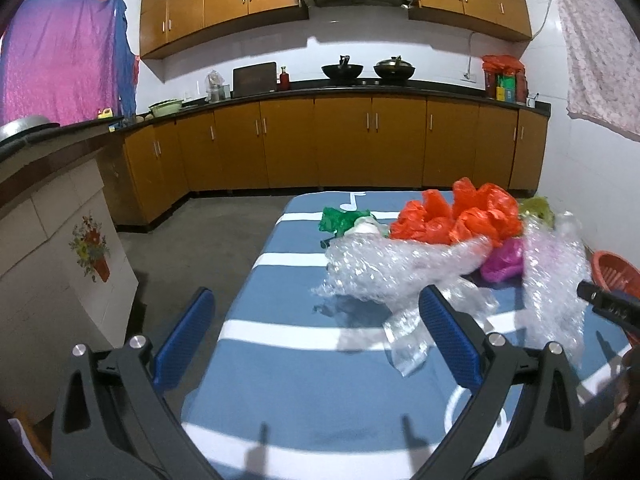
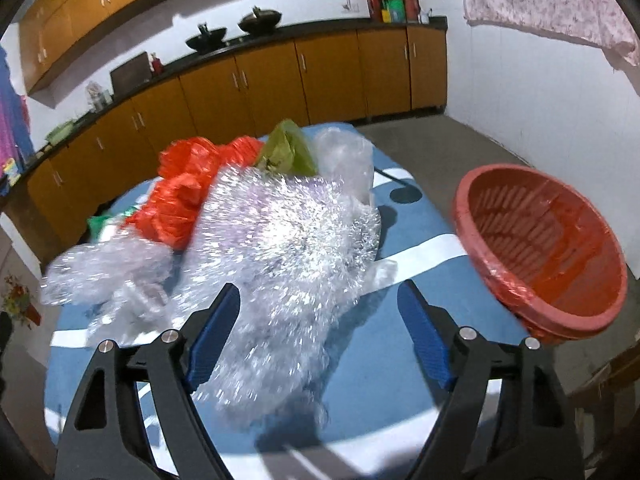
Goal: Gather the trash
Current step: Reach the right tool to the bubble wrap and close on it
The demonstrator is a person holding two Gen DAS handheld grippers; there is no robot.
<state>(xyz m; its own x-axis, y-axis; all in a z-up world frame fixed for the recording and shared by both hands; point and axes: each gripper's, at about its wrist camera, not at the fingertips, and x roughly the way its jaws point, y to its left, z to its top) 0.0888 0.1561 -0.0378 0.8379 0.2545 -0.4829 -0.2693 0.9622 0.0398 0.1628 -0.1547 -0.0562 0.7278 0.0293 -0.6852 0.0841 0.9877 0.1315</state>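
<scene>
A pile of plastic trash lies on the blue striped table: bubble wrap, an orange bag, a green bag, a pink bag and an olive bag. My left gripper is open and empty, low over the table in front of the pile. My right gripper is open, with a big sheet of bubble wrap between its blue fingers, not clamped. A red basket stands to the right of the table.
Brown kitchen cabinets with woks on the counter run along the far wall. A white cabinet with a flower picture stands left of the table. The red basket also shows in the left wrist view. Grey floor lies between.
</scene>
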